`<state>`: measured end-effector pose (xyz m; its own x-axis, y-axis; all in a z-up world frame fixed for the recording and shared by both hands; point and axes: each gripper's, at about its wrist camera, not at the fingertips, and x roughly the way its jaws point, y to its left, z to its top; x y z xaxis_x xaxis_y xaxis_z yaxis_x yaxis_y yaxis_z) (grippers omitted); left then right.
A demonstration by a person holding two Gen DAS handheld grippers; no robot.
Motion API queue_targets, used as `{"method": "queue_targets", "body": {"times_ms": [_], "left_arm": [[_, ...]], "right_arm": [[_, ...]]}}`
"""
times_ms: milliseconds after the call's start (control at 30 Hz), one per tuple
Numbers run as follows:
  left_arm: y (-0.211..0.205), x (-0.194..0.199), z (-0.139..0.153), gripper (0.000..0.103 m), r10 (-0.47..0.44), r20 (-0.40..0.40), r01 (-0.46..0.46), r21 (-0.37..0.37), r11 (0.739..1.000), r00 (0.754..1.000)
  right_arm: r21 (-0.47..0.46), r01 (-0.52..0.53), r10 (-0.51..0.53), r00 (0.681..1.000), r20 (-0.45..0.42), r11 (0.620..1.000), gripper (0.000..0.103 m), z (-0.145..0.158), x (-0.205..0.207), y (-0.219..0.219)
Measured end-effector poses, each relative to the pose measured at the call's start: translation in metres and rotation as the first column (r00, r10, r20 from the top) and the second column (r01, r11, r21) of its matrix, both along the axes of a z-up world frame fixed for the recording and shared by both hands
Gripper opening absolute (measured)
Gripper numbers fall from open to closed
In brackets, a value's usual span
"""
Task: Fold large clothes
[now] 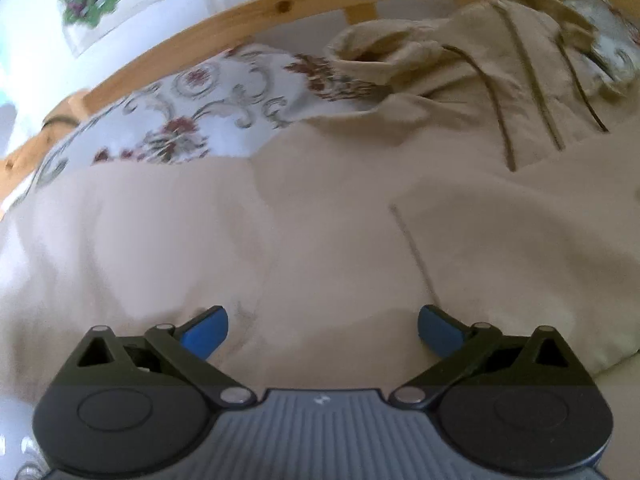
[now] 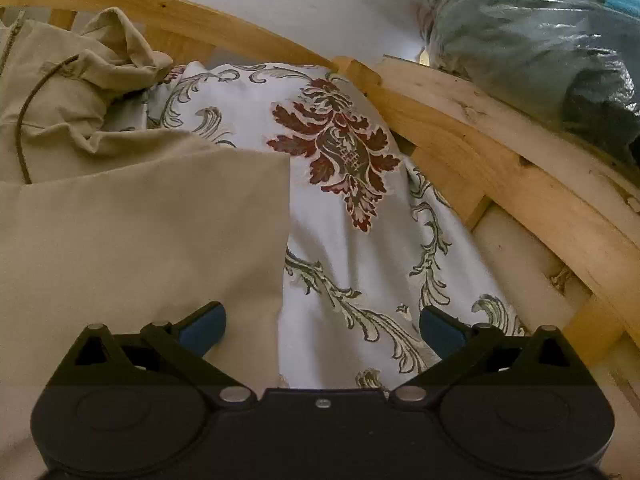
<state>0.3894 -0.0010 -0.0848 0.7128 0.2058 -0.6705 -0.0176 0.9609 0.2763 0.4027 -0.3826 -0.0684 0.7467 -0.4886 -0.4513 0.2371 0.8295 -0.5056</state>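
Both claws stand spread wide with nothing between their pads: my left gripper (image 1: 322,330) hangs over the middle of the beige garment (image 1: 320,220), and my right gripper (image 2: 322,330) sits astride its straight side edge (image 2: 286,232), one blue finger (image 2: 204,330) above the cloth, the other above the floral bedspread (image 2: 360,240).

The garment lies spread on that bedspread, inside the wooden bed frame (image 2: 500,148). Its far end is bunched up near the rail, with a hood-like opening (image 1: 372,52) and dark drawstrings (image 1: 500,120) trailing across it; a folded panel seems to lie over the near part.

I judge this cloth soft and limp, fairly thick, light enough to lift but large enough to sag and drag if I take it at one point. It will not slip much on the pads, and nothing about it is fragile. The cords could snag a finger, so I would keep clear of them.

My best hold looks like the straight edge under the right claw, pinched near a corner, with the left taking the matching edge on its side so that the fold travels evenly.
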Motion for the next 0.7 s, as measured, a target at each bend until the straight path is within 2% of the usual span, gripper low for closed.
{"method": "queue_targets", "body": {"times_ms": [100,167,267,333,367,433,467,567,633,700], "left_arm": [[0.022,-0.023,0.014,0.102,0.046,0.035,-0.044,-0.041,0.998,0.998],[0.043,-0.046,0.025,0.102,0.083,0.071,-0.077,-0.073,0.994,0.994],[0.081,-0.079,0.042,0.102,0.187,0.141,-0.178,-0.077,0.981,0.972],[0.108,-0.093,0.056,0.102,0.276,0.171,-0.266,-0.080,0.961,0.946],[0.123,-0.099,0.064,0.102,0.313,0.191,-0.302,-0.086,0.949,0.930],[0.153,-0.109,0.079,0.102,0.391,0.235,-0.383,-0.079,0.920,0.890],[0.165,-0.112,0.085,0.102,0.436,0.253,-0.435,-0.062,0.898,0.864],[0.204,-0.123,0.102,0.102,0.577,0.305,-0.597,-0.035,0.802,0.758],[0.232,-0.129,0.108,0.102,0.657,0.294,-0.667,-0.081,0.740,0.694],[0.256,-0.136,0.109,0.100,0.709,0.278,-0.695,-0.167,0.700,0.648]], "right_arm": [[0.039,0.006,-0.006,1.000,0.001,0.999,0.102,0.019,-0.020,0.020],[0.159,-0.003,-0.002,0.999,0.032,0.987,0.102,0.037,-0.053,0.040],[0.338,-0.054,0.019,0.994,0.104,0.939,0.102,0.045,-0.111,0.074],[0.430,-0.098,0.038,0.988,0.147,0.898,0.102,0.037,-0.142,0.095],[0.464,-0.154,0.093,0.984,0.151,0.873,0.102,0.032,-0.147,0.106],[0.460,-0.270,0.226,0.963,0.150,0.846,0.102,0.027,-0.147,0.123],[0.437,-0.297,0.248,0.954,0.165,0.849,0.102,0.024,-0.149,0.131],[0.446,-0.336,0.291,0.942,0.169,0.829,0.102,0.017,-0.150,0.139],[0.478,-0.338,0.301,0.941,0.154,0.811,0.102,0.012,-0.151,0.142],[0.482,-0.348,0.320,0.937,0.144,0.804,0.102,0.008,-0.152,0.141]]}}
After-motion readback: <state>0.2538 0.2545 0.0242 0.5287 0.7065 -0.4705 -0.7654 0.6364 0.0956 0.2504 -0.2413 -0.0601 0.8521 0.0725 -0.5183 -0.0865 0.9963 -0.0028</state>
